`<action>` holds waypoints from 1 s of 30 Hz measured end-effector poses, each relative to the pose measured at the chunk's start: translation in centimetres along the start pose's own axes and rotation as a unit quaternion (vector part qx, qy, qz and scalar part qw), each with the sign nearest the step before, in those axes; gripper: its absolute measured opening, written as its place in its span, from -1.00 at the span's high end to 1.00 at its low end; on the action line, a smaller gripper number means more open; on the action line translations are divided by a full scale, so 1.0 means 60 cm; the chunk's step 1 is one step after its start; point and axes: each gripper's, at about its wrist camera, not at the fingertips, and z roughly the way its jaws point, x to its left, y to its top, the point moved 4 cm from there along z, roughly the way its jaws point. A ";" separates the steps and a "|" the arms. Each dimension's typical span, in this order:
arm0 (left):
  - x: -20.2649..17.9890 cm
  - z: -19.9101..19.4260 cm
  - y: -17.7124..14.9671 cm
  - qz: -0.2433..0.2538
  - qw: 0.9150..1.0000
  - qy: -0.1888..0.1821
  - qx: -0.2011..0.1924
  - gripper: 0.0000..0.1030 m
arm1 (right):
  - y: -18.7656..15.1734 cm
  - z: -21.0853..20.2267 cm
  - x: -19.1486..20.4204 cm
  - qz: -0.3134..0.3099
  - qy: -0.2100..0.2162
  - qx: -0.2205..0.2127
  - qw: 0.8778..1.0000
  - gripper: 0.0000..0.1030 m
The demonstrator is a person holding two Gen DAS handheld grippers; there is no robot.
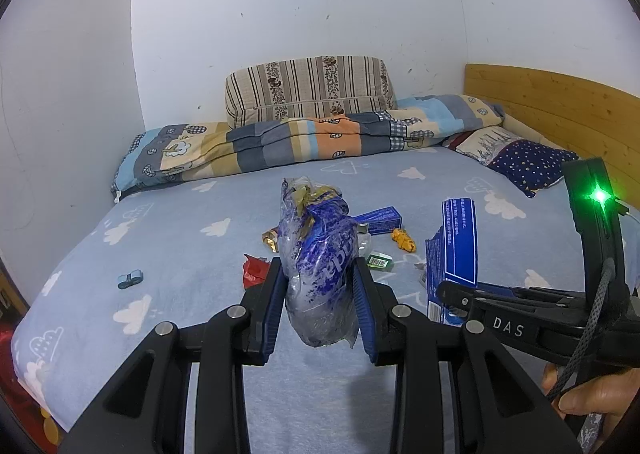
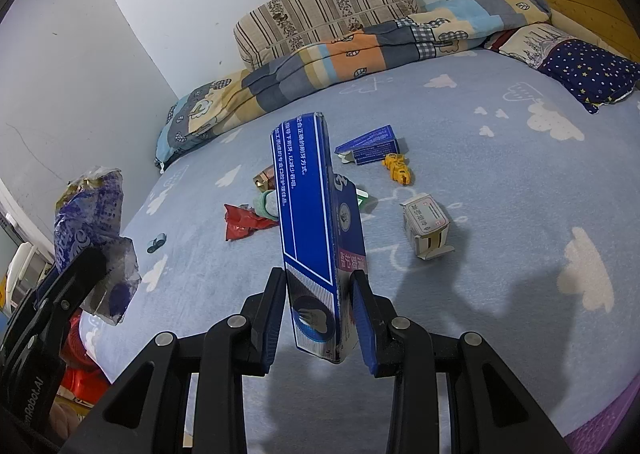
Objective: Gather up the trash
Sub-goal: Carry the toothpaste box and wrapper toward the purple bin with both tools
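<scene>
Though crumpled, glossy plastic wrapper (image 1: 320, 266)

Even, cool indoor light, sharp focus, strong fisheye bending at dark corners, soft shadows on the bedsheet (image 2: 500, 286).

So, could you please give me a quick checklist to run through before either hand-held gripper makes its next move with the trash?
1. Left hand-held gripper clamped on the crumpled plastic bag: ok.
2. Right hand-held gripper clamped on the blue carton: ok.
3. Both held items lifted off the bed sheet: ok.
4. Bin or bag to drop them into in view: not ok, none seen.
5. Bed cleared: not ok; red wrapper, white box, yellow wrapper and small blue box remain.
6. Bag's contents secure: cannot tell.
</scene>
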 end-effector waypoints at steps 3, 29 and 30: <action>0.000 0.000 0.000 0.000 1.000 0.000 0.000 0.38 | 0.000 0.000 0.000 0.000 0.000 0.000 1.000 0.33; -0.094 -0.030 -0.001 0.042 0.986 -0.161 -0.005 0.38 | -0.005 -0.145 -0.055 0.057 0.025 -0.060 0.996 0.33; -0.113 -0.034 -0.003 0.046 0.981 -0.187 0.002 0.38 | -0.011 -0.178 -0.073 0.065 0.021 -0.072 0.995 0.33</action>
